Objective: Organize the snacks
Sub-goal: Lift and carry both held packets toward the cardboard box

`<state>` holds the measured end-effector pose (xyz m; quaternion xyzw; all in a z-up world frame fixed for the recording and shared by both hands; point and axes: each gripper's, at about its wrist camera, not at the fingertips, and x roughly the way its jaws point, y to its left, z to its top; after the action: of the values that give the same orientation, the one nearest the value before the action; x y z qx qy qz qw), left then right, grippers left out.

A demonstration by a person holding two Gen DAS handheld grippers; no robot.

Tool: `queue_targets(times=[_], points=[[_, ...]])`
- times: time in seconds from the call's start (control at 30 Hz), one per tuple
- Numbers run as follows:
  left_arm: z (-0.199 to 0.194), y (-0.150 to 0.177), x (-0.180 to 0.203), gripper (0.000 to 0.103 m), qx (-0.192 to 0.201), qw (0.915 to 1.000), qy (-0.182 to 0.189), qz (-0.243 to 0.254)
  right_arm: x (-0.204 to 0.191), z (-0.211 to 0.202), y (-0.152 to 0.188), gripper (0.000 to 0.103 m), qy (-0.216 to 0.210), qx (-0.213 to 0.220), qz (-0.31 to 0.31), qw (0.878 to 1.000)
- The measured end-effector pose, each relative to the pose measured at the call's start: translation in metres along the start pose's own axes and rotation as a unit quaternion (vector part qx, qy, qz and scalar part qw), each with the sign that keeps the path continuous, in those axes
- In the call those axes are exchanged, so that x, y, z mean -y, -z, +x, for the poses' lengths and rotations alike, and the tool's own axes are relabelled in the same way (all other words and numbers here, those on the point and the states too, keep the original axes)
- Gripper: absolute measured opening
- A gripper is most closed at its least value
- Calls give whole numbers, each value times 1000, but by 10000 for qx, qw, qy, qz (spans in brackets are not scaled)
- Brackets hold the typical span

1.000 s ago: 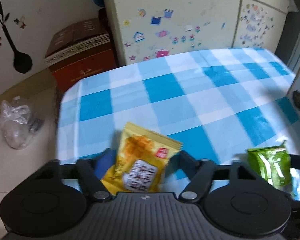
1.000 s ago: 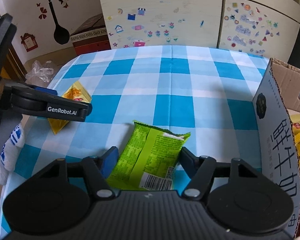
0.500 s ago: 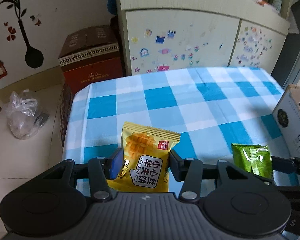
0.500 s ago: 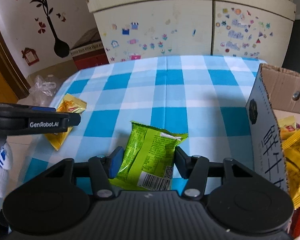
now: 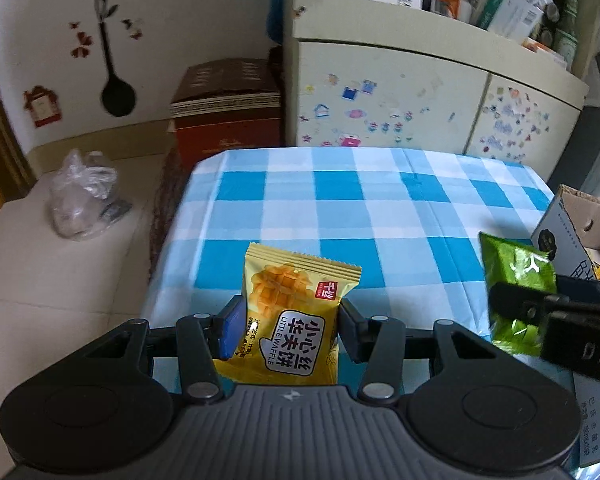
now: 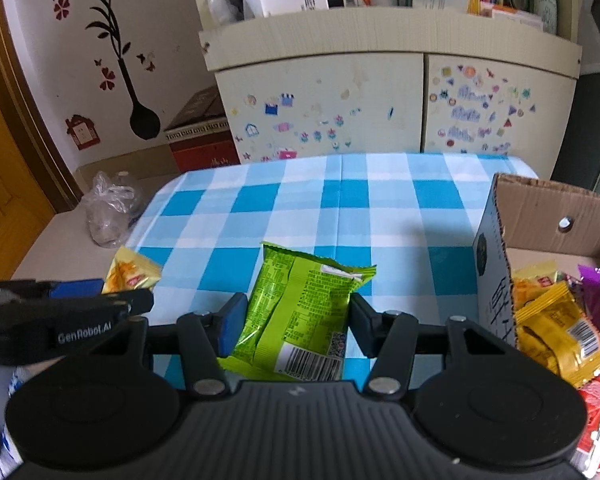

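Note:
My left gripper [image 5: 290, 330] is shut on a yellow waffle packet [image 5: 296, 312] and holds it above the blue checked tablecloth [image 5: 360, 208]. My right gripper [image 6: 296, 328] is shut on a green snack packet [image 6: 300, 312], also held above the cloth. In the left wrist view the green packet [image 5: 514, 276] and the right gripper show at the right edge. In the right wrist view the yellow packet [image 6: 130, 274] shows at the left, in the left gripper. An open cardboard box [image 6: 540, 216] with several snack packets [image 6: 556, 320] stands at the right.
A cream cabinet [image 6: 380, 100] with stickers stands behind the table. A red-brown carton [image 5: 228, 108] and a clear plastic bag [image 5: 82, 196] lie on the floor to the left. The table's left edge [image 5: 168, 240] drops to the floor.
Both grippers have risen with their packets, which now hang higher above the cloth. The views have tilted up and show more of the cabinet top.

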<state>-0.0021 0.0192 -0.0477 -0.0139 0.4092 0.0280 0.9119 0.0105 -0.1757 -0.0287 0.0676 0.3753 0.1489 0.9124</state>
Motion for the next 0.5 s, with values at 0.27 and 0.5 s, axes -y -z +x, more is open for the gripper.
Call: queue_targets(times=[0.27,0.5], points=[[-23,6,3,54,98,9997,-129,-208,-3,-17,4,55,7,87,-134,9999],[-35,6,10,54,71,9992,-196,-328,0,-33,4,55,-51,168,-137,9998]])
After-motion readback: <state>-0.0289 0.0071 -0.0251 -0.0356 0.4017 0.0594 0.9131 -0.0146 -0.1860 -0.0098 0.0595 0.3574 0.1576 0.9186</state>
